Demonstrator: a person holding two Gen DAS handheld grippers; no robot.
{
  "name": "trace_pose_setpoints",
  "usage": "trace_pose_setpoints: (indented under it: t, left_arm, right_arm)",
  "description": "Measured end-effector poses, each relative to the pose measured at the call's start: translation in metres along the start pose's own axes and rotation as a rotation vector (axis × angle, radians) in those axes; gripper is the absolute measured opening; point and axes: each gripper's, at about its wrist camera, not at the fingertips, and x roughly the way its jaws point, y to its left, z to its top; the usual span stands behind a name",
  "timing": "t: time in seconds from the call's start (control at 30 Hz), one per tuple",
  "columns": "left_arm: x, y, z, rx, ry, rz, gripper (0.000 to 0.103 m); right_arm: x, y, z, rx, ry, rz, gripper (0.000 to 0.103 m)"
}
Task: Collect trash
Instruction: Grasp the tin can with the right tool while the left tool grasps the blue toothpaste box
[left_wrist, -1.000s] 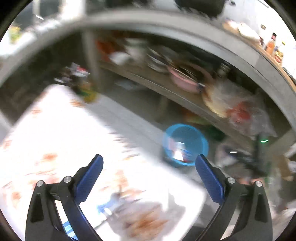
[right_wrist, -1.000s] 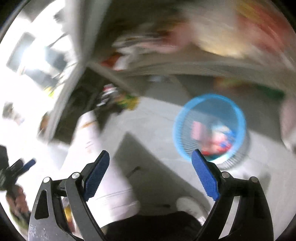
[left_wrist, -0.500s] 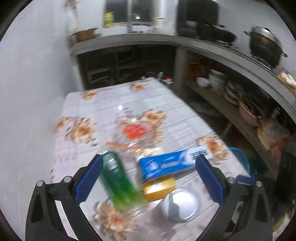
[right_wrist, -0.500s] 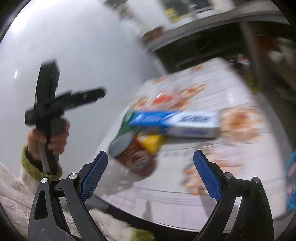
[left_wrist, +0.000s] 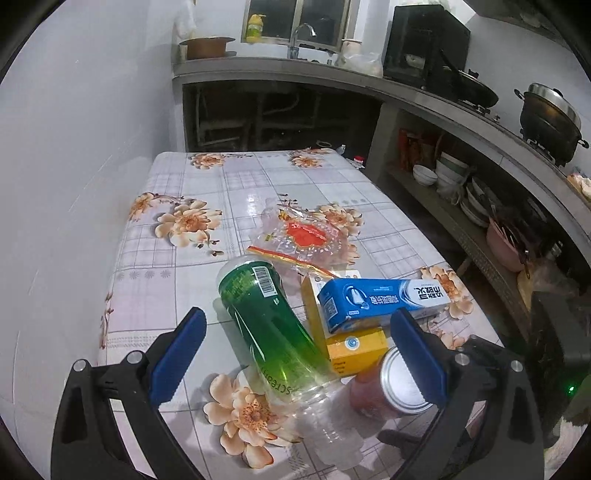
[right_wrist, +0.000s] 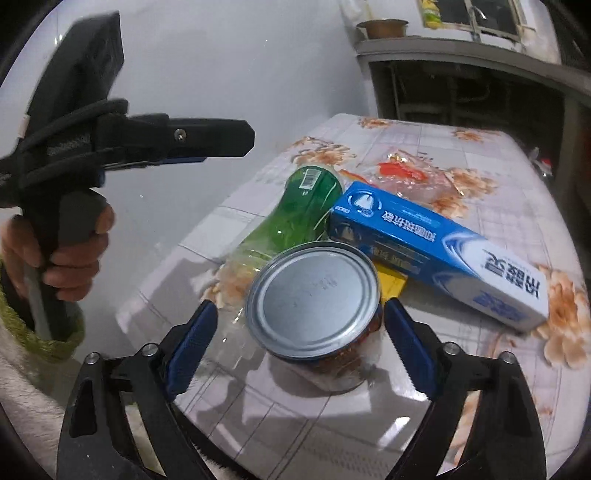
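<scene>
The left tool (left_wrist: 299, 354) stood wide open, its ribbed blue pads (left_wrist: 177, 356) holding nothing, above the near end of a bench covered in a glossy plastic cloth of pale checks and orange flowers (left_wrist: 192, 221). Between and just beyond those pads lay a clear plastic bottle with a green label (left_wrist: 269, 328), on its side, its smooth body fading from green to colourless towards the neck. Touching its right flank was a small yellow cardboard box (left_wrist: 351, 350), and across that box rested a long blue-and-white cardboard carton (left_wrist: 380, 301). Behind them lay a crumpled clear plastic bag with a red patch (left_wrist: 306, 236).

The right tool (right_wrist: 297, 339) was open as well, empty, its pads set either side of a squat round tin with a ridged silver lid (right_wrist: 314, 284). The right pad sat just beside the tin's rim; whether it touched could not be told. The tin stood on the bench's near edge, just in front of the bottle (right_wrist: 295, 218) and the carton (right_wrist: 436, 251), with the yellow box (right_wrist: 391, 284) peeping from under the carton.
</scene>
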Motion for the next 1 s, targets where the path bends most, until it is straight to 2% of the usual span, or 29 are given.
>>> trace_pose_setpoints:
  t: [0.03, 0.27, 0.4, 0.57, 0.67, 0.77, 0.9, 1.0]
  left_arm:
    - [0.001, 0.000, 0.001, 0.004, -0.001, -0.002, 0.097]
    - [0.014, -0.006, 0.002, 0.021, 0.006, -0.040, 0.098]
    - [0.023, -0.014, 0.005, 0.032, 0.015, -0.057, 0.098]
    - [0.035, -0.033, 0.008, 0.098, 0.030, -0.088, 0.097]
    - [0.045, -0.051, 0.011, 0.178, 0.044, -0.108, 0.098]
    - [0.060, -0.074, 0.013, 0.317, 0.072, -0.133, 0.098]
    - [0.089, -0.106, 0.013, 0.551, 0.121, -0.088, 0.098]
    - [0.109, -0.121, 0.012, 0.671, 0.165, -0.077, 0.098]
  right_arm:
    - [0.001, 0.000, -0.001, -0.003, 0.004, -0.006, 0.068]
    - [-0.012, -0.017, -0.007, 0.065, -0.004, -0.052, 0.066]
    - [-0.031, -0.038, -0.018, 0.120, -0.023, -0.116, 0.066]
    - [-0.066, -0.077, -0.038, 0.247, -0.052, -0.202, 0.066]
    - [-0.086, -0.102, -0.049, 0.346, -0.086, -0.226, 0.066]
    - [-0.099, -0.116, -0.056, 0.397, -0.112, -0.251, 0.066]
    - [-0.107, -0.127, -0.060, 0.445, -0.132, -0.240, 0.066]
    - [-0.105, -0.131, -0.060, 0.449, -0.137, -0.243, 0.066]
